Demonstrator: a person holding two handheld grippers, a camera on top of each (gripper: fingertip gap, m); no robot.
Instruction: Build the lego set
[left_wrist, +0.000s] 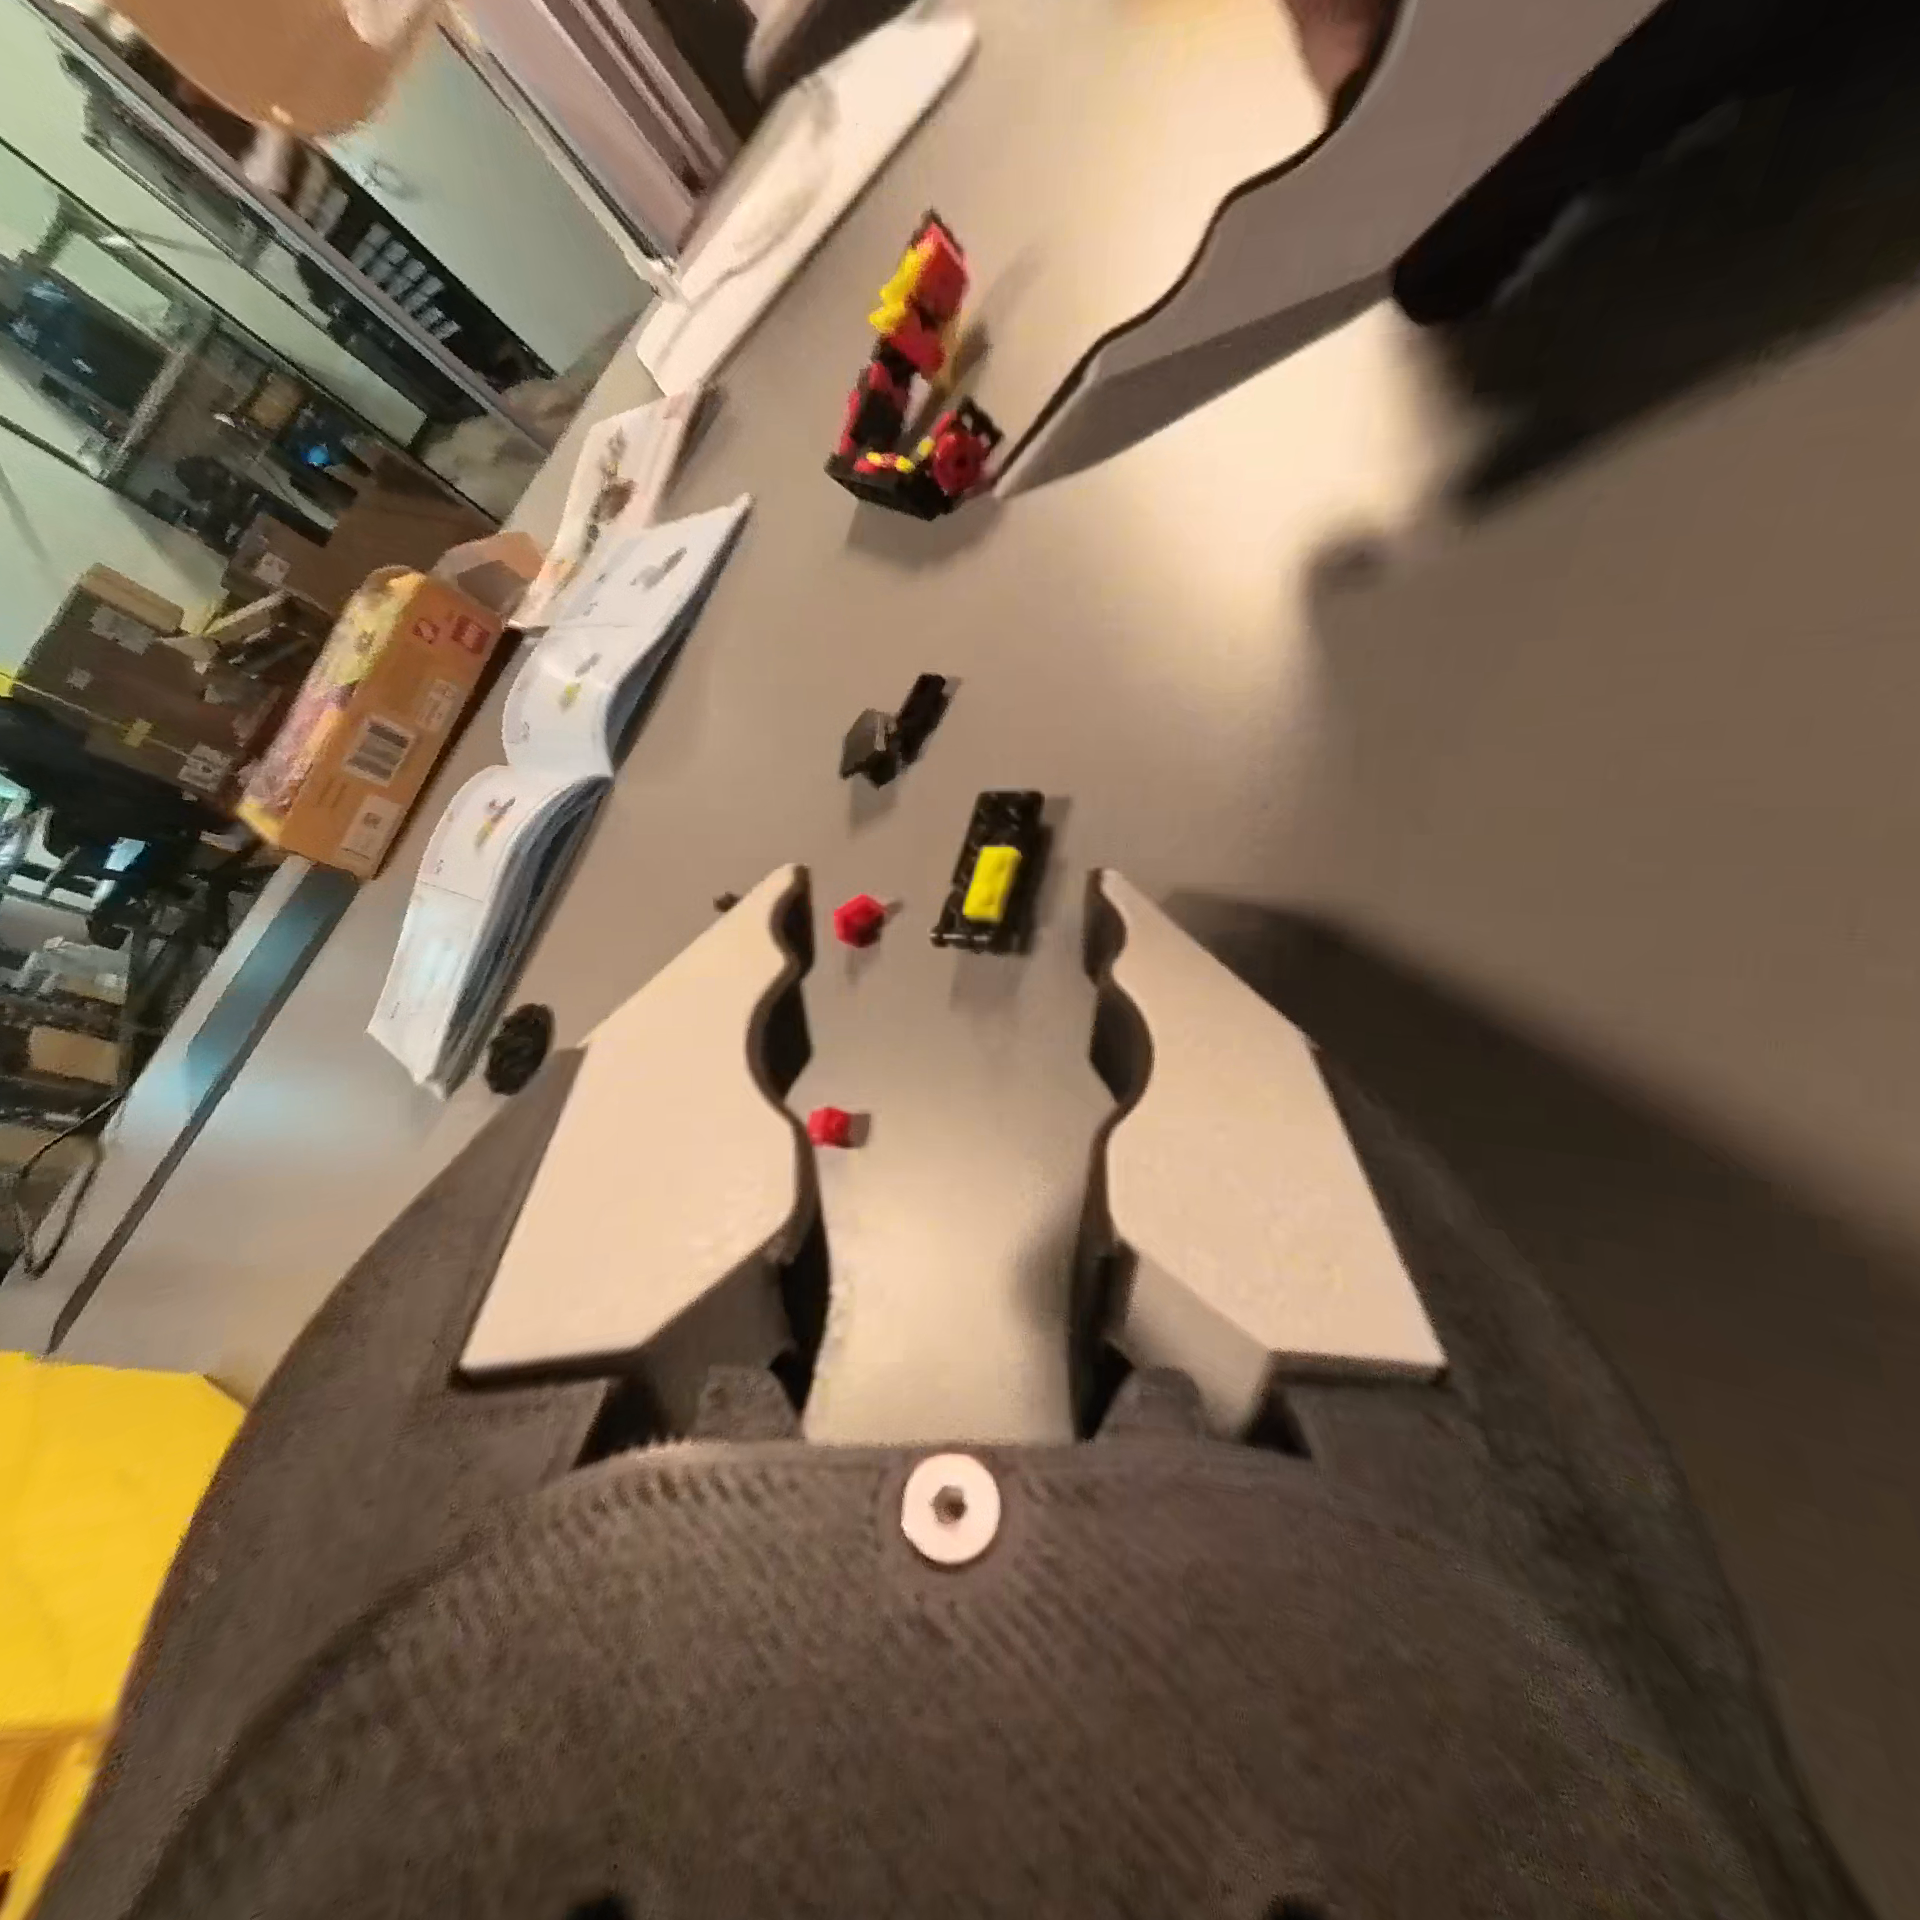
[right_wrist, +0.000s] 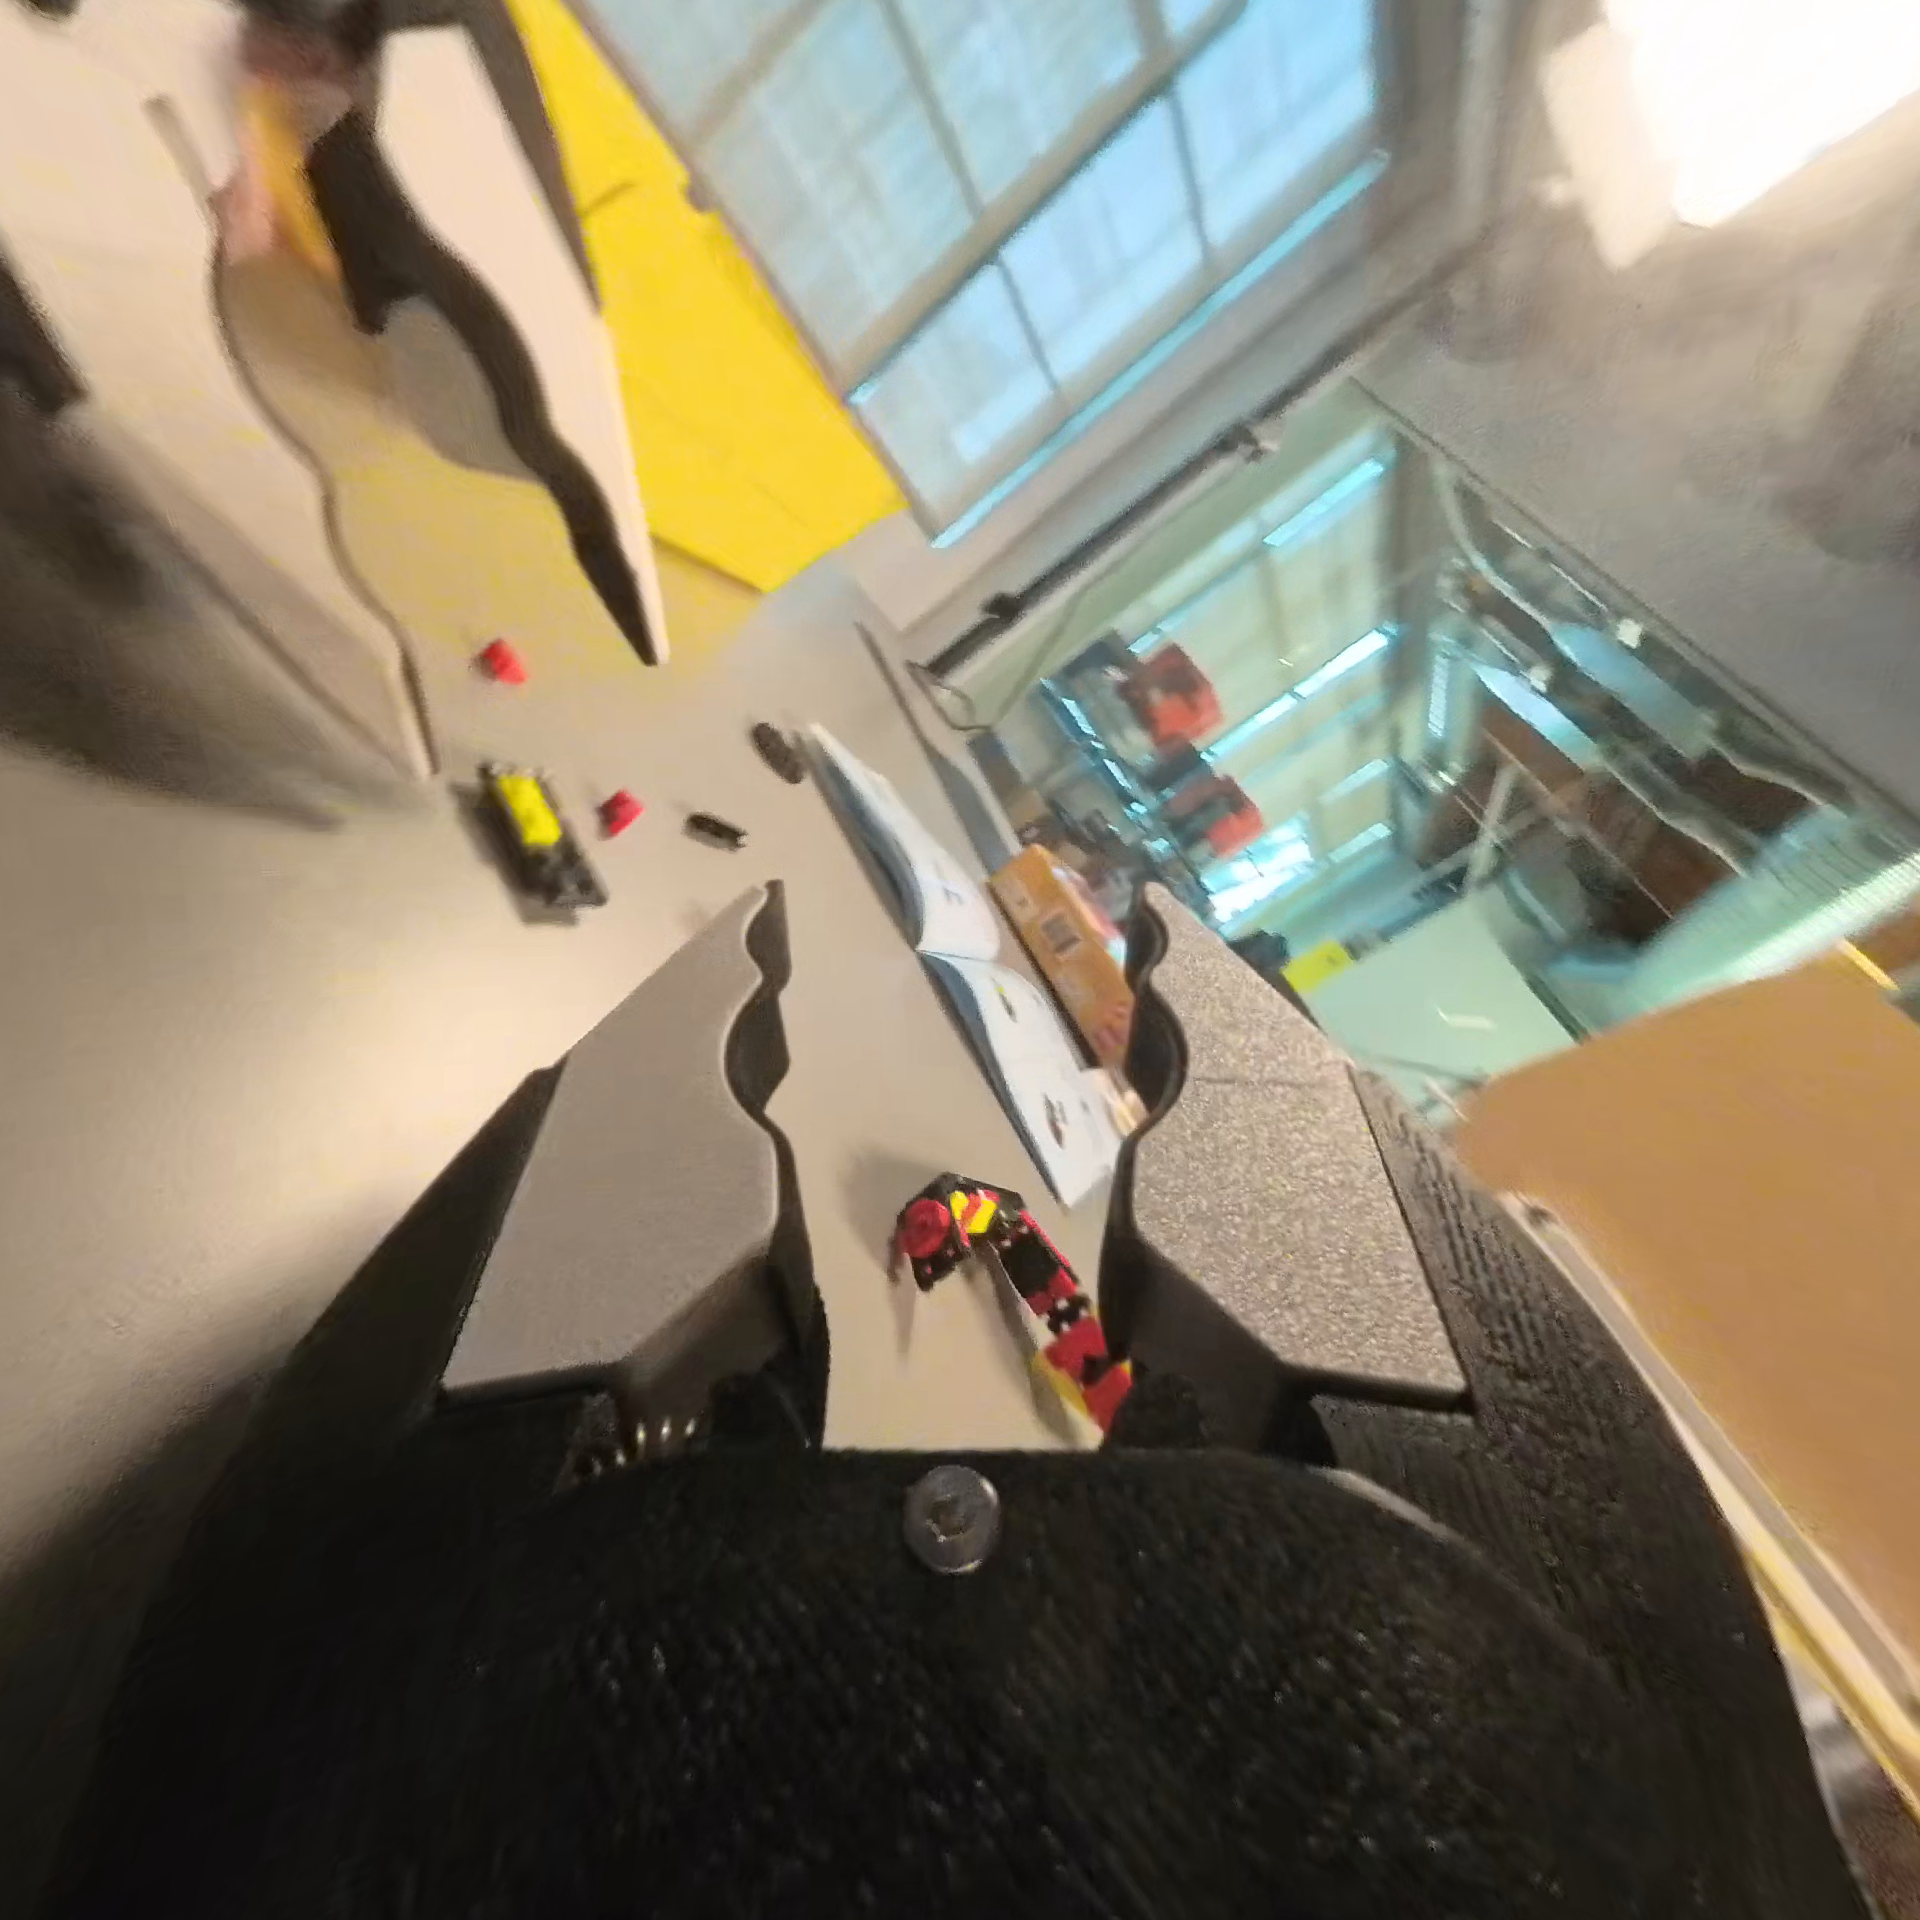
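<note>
— Hovering over the tabletop (left_wrist: 1195, 675) with left gripper (left_wrist: 948, 894) fingers (left_wrist: 675, 1122) spread wide, gripping nothing. Framed between them: two small red pieces (left_wrist: 858, 921), one nearer the tips, one (left_wrist: 831, 1126) deeper in the gap.

— And just past the tips?

— Black plate with a yellow brick (left_wrist: 992, 871) on top, lying flat, close to the right finger. Farther out, a loose black piece (left_wrist: 891, 729), then the red, yellow and black lego model (left_wrist: 914, 384) well beyond, beside the other gripper's finger.

— Right gripper (right_wrist: 956, 904)?

— Fingers (right_wrist: 665, 1143) likewise parted, empty, raised above the tabletop. Seen between them, the lego model (right_wrist: 997, 1268), not touched as far as can be told. Off to the side: open instruction booklet (left_wrist: 551, 748), orange box (left_wrist: 364, 717) next to it, black wheel (left_wrist: 520, 1044) by the booklet's near corner.
</note>
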